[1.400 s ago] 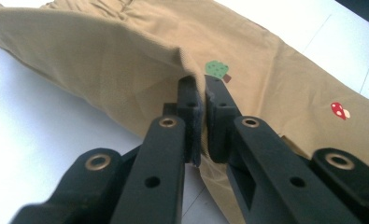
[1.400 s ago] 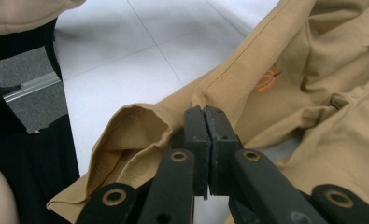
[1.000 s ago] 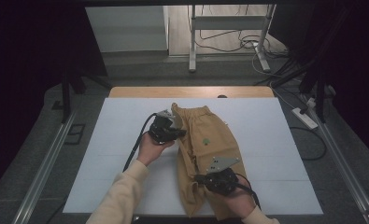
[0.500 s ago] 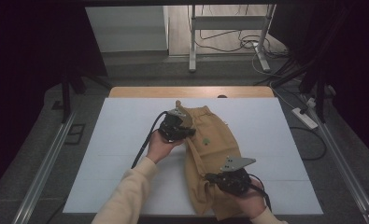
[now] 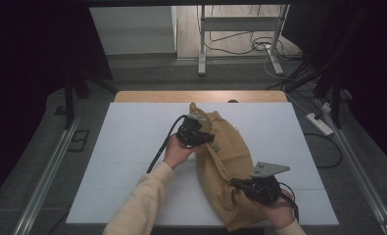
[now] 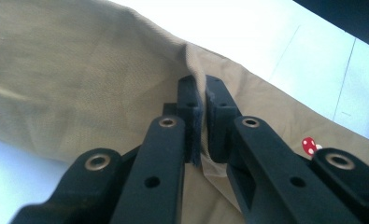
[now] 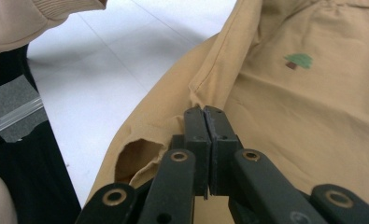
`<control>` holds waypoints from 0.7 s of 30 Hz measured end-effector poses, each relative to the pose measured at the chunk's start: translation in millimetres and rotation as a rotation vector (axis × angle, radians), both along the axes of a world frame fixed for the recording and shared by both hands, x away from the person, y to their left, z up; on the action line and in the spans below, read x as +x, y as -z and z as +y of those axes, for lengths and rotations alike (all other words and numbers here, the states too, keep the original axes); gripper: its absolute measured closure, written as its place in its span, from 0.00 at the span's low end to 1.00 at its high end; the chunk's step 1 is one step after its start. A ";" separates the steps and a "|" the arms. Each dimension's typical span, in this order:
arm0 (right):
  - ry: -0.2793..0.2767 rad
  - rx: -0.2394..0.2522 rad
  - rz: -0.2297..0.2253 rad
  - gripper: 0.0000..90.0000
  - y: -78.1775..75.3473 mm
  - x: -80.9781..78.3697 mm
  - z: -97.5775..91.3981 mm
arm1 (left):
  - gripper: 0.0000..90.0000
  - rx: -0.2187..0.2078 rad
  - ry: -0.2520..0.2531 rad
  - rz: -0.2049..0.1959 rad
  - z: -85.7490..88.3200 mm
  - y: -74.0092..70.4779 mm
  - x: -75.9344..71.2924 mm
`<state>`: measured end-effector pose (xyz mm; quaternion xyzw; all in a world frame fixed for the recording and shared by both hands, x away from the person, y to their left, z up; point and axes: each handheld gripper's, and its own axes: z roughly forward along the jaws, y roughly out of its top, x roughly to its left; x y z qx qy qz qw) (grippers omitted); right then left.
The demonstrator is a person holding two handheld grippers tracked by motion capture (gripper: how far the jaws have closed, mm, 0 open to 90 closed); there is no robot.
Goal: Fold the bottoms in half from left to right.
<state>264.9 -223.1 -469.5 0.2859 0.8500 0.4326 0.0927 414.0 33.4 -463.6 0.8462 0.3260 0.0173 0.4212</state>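
While the left gripper and right gripper each pinch an edge of the tan pants lying on the white table, both should move together so the cloth folds flat.

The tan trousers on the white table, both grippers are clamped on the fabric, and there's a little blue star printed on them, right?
Not a star: the right gripper view shows a small green tree printed on the tan trousers. The rest holds.
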 end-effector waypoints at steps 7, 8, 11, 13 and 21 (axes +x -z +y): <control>0.034 0.002 0.007 0.98 1.9 2.1 -13.8 | 0.95 0.001 0.004 0.001 -14.8 4.6 5.8; 0.038 0.003 0.007 0.98 2.1 2.5 -15.5 | 0.95 0.000 0.005 0.005 -16.2 5.5 6.7; 0.048 0.001 0.015 0.98 3.5 3.2 -18.9 | 0.95 0.004 0.009 0.009 -20.4 8.9 8.5; 0.053 -0.003 0.019 0.98 5.7 3.9 -20.9 | 0.95 0.007 0.010 0.009 -22.6 10.5 9.0; 0.057 -0.016 0.026 0.98 9.1 4.3 -22.3 | 0.94 -0.006 0.016 0.021 -25.7 15.1 11.9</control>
